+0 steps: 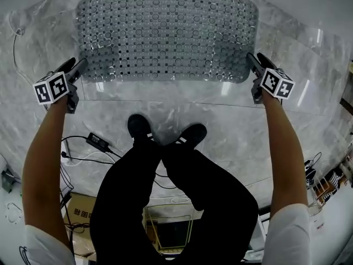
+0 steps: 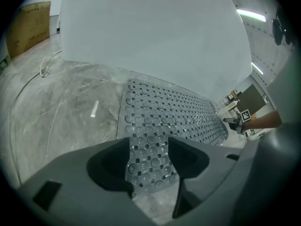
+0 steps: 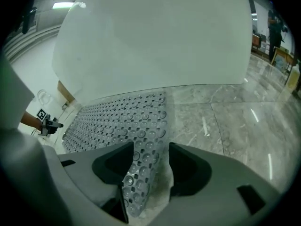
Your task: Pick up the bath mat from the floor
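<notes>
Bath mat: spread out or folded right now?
Spread out. The bath mat lies flat on the floor, its full width showing, with no folds.

The left gripper [image 2: 148, 145] holds its jaws wide apart, and the near corner of the clear studded bath mat [image 2: 174, 112] shows between them, flat on the marble floor [image 2: 70, 107]. The right gripper [image 2: 237, 120] is at the mat's far corner.

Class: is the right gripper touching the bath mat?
Cannot tell. Right gripper view: bath mat corner between right gripper's open jaws; no plain contact or gap.
</notes>
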